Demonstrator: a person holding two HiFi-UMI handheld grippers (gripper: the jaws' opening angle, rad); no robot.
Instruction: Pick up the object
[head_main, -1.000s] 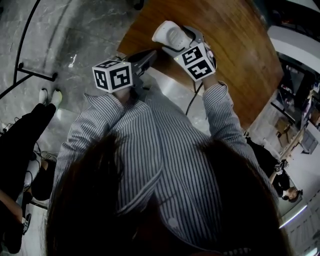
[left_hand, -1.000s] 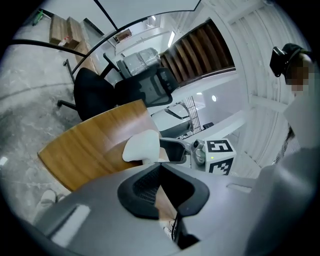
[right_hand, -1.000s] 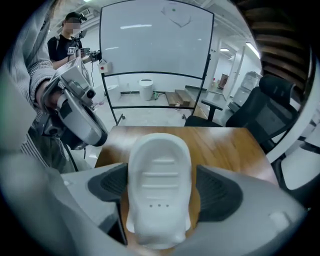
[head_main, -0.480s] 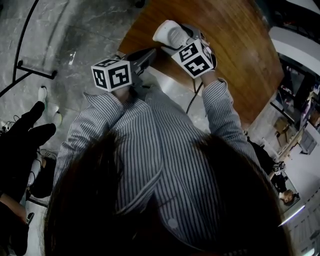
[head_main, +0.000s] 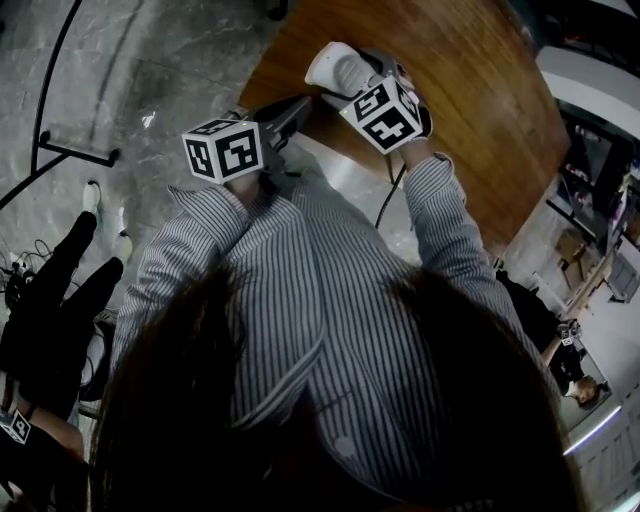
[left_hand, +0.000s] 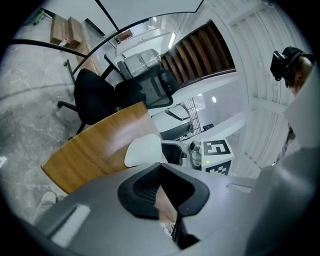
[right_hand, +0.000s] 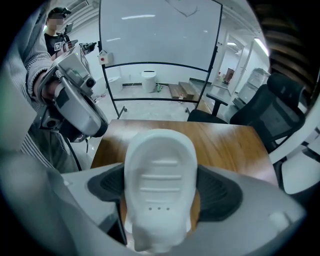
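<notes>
A white, ribbed, shoe-shaped plastic object (right_hand: 159, 185) sits between the black pads of my right gripper (right_hand: 160, 192), which is shut on it. In the head view the object (head_main: 337, 68) hangs over the near corner of the wooden table (head_main: 460, 90), ahead of the right gripper's marker cube (head_main: 383, 115). My left gripper (left_hand: 161, 192) is shut with nothing in it, its pads meeting over the table edge. It is held just left of the object (left_hand: 143, 150), near the person's striped shirt. In the right gripper view, the left gripper (right_hand: 75, 110) shows at the left.
Black office chairs (left_hand: 95, 97) stand beyond the table's far side. A black metal frame (head_main: 60, 140) stands on the grey floor to the left. Another person in black (head_main: 50, 300) is at the left edge. A glass panel (right_hand: 160, 35) stands behind the table.
The right gripper's cube has tilted slightly, with the white object still held. The left gripper has barely moved. The person in black at the left has shifted their legs.
</notes>
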